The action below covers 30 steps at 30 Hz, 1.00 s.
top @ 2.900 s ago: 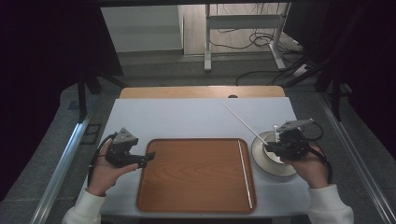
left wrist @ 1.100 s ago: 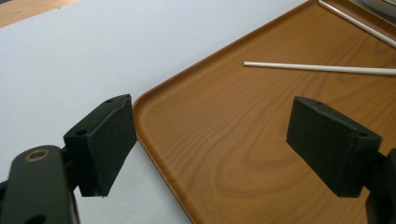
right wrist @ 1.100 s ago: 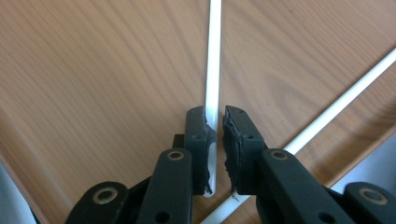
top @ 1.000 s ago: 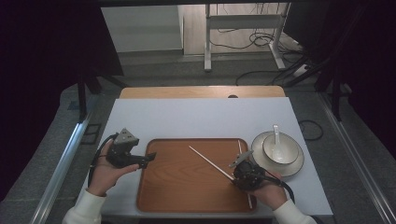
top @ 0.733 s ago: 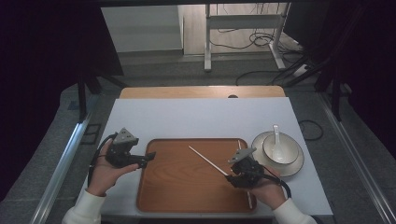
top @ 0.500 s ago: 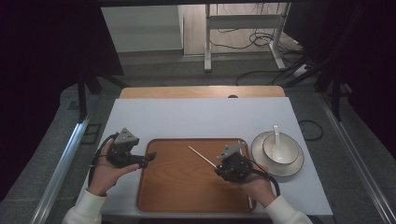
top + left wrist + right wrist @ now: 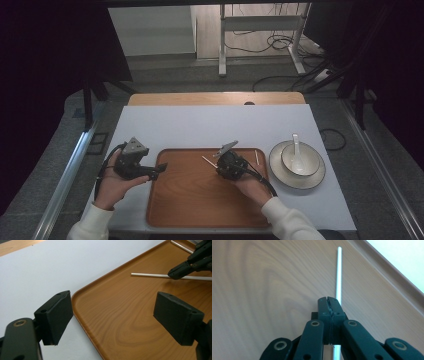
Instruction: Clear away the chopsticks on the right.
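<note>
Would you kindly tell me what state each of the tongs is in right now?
Left tongs: open, empty.
Right tongs: just closed shut, empty; white stick lies beside them.

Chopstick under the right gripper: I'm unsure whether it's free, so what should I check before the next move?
1. Right gripper fingers shut: ok.
2. Chopstick lying inside the tray: ok.
3. Chopstick free of those fingers, not pinched: cannot tell; it runs beneath them.
4. Second chopstick also on the tray, near its right rim: ok.
5. Left gripper open at the tray's left edge, apart from both chopsticks: ok.
</note>
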Tool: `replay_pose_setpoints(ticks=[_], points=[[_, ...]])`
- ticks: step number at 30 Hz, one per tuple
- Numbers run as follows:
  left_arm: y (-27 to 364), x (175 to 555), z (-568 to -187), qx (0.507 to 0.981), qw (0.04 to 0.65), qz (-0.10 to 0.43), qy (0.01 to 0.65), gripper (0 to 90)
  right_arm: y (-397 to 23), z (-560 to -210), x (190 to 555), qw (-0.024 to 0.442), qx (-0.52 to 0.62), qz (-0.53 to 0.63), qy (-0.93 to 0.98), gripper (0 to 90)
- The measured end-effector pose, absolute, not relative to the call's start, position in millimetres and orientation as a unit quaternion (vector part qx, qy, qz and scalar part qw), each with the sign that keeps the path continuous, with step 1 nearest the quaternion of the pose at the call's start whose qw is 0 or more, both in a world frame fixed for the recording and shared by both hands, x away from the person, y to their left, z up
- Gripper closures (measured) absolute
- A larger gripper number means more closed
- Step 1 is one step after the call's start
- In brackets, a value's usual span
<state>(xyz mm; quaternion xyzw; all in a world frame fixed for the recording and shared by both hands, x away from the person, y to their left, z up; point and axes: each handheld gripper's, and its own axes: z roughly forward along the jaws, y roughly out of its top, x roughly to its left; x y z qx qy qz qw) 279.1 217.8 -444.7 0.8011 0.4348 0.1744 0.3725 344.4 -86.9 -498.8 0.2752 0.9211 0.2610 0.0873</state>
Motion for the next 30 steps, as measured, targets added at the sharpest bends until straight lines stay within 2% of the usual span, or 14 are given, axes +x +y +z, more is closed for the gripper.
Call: replay_pose_setpoints(ticks=[20,23,30], points=[[217.6,279.6,-446.2,0.804,0.368,0.175,0.433,15.6,-112.8,-498.8,354.6,0.131,0.314,0.241,0.909,90.0],[216.8,279.7,-446.0,0.805,0.367,0.175,0.432,15.6,-110.8,-500.7,355.2,0.122,0.308,0.250,0.910,90.0],[216.7,280.2,-446.8,0.806,0.366,0.174,0.432,15.6,-98.6,-506.4,355.5,0.138,0.295,0.242,0.914,90.0]])
